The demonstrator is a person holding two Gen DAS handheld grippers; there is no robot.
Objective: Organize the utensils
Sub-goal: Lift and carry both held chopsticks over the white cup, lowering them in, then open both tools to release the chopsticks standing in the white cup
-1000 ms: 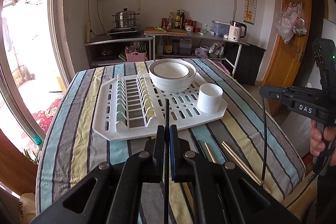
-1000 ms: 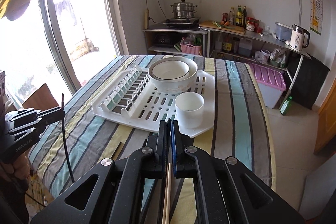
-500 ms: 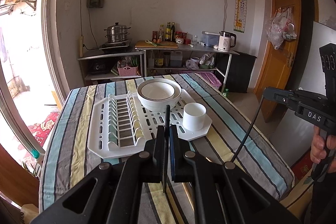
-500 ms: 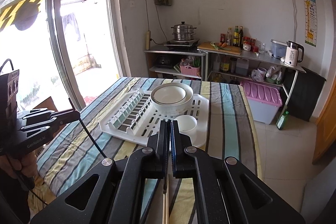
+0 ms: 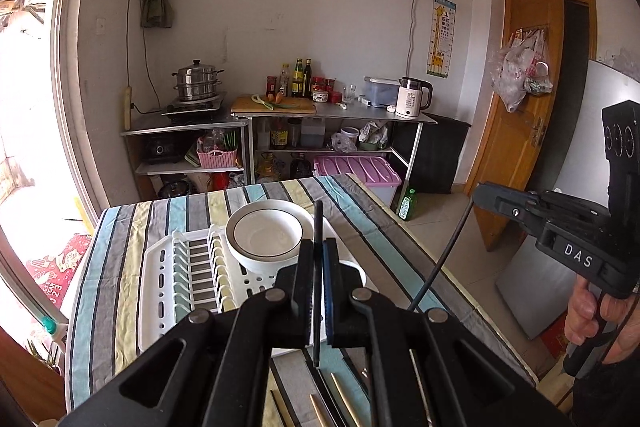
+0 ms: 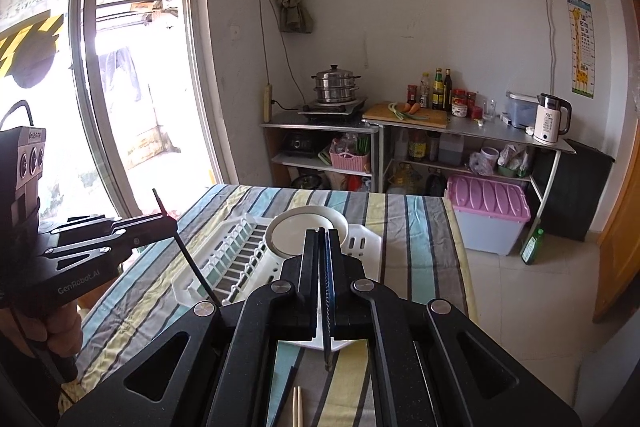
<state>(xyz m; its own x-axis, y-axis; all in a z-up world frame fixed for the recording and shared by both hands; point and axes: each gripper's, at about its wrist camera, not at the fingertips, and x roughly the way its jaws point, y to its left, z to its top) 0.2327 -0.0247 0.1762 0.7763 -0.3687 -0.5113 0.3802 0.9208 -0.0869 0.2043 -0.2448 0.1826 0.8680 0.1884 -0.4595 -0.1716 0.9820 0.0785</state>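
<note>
My left gripper (image 5: 319, 247) is shut on a black chopstick (image 5: 318, 219) that stands upright between its jaws. It hangs over the near end of the white dish rack (image 5: 160, 275). At the right, my right gripper (image 5: 478, 193) is shut on another black chopstick (image 5: 444, 259), which slants down toward the table. In the right wrist view, that chopstick (image 6: 327, 351) shows below the shut jaws of the right gripper (image 6: 322, 233). The left gripper (image 6: 170, 221) is at the left. A white bowl (image 5: 266, 235) sits in the rack. Wooden chopsticks (image 5: 342, 397) lie on the cloth.
The table wears a striped cloth (image 5: 120, 247). Behind it stand metal shelves with a steamer pot (image 5: 198, 83), bottles and a kettle (image 5: 412, 101). A pink-lidded box (image 5: 360, 173) sits on the floor and a wooden door (image 5: 520, 107) is at the right. A hand (image 5: 588, 311) grips the right gripper's handle.
Both grippers have risen and drawn back from the table, each still clamped on its black chopstick. The rack and bowl now look smaller and lower in both views.
</note>
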